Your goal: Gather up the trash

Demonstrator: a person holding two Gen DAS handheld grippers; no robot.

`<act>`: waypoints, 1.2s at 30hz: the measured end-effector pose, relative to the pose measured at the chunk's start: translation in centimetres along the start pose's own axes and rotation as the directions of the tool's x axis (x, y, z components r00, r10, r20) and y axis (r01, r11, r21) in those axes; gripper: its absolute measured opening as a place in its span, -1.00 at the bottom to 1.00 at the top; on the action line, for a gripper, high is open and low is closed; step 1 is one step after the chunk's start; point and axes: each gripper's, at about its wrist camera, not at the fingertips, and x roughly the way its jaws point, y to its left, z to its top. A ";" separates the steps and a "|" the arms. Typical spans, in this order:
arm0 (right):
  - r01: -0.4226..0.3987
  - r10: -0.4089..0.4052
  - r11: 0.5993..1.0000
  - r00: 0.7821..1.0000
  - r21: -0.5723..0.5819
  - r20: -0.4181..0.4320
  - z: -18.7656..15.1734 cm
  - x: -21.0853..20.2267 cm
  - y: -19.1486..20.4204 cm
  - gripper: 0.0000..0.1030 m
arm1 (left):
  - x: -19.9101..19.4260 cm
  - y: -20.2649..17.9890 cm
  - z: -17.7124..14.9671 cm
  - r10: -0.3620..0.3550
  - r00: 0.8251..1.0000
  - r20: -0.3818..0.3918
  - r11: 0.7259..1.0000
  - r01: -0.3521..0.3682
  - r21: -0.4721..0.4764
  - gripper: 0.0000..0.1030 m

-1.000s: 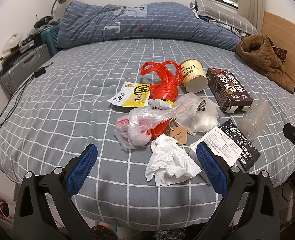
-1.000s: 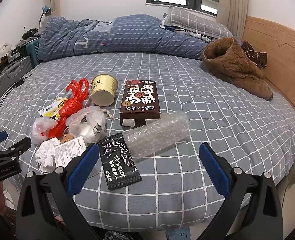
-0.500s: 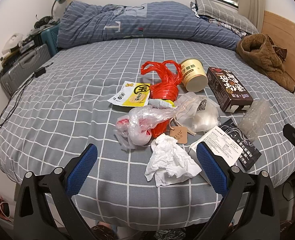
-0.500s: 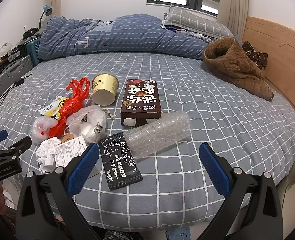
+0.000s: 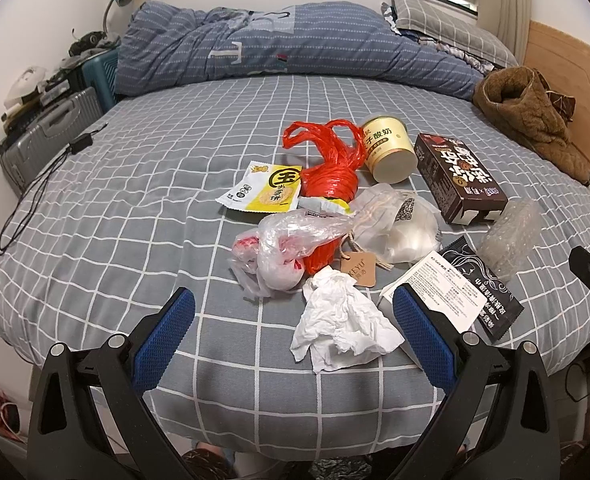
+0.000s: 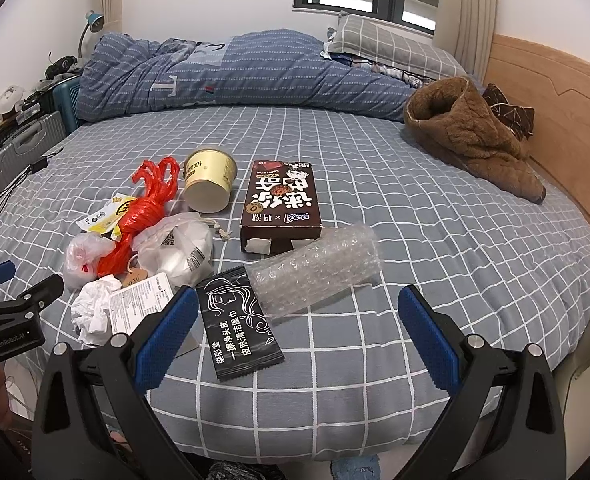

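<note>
Trash scattered in a loose cluster on the grey checked bedsheet [image 5: 135,208]; red plastic bag [image 5: 331,168] taken as the landmark. Just right of the red plastic bag, a cream yogurt cup [image 5: 389,152] on its side, touching it; further right, a dark brown snack box [image 5: 459,178] lying flat. Left of the bag, a yellow and white wrapper [image 5: 265,192], edge against it. Over the bag's near end, a clear crumpled bag [image 5: 283,246] with pink showing inside; to the near right, a cloudy plastic pouch [image 5: 403,224] with a brown paper tag [image 5: 359,268] beside it. Nearer than the bag, a crumpled white tissue [image 5: 341,326], then a white printed leaflet [image 5: 443,300] overlapping a black sachet [image 6: 237,328]; a bubble-wrap roll [image 6: 315,268] past the sachet, well right of the bag. Far beyond the bag, a blue folded duvet [image 6: 235,76] and a brown fleece garment [image 6: 467,140] by the headboard. Left gripper [image 5: 295,336] spread wide, holding nothing, hovering at the bed's near edge with the tissue between its blue pads; right gripper [image 6: 299,340] likewise spread wide and empty, over the sachet and the roll.
</note>
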 end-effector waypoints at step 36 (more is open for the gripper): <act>0.050 -0.040 0.994 0.994 0.099 -0.097 2.6 6.1 -1.9 0.86 | 3.8 1.0 2.6 0.012 0.999 -0.030 1.000 -0.013 -0.015 0.89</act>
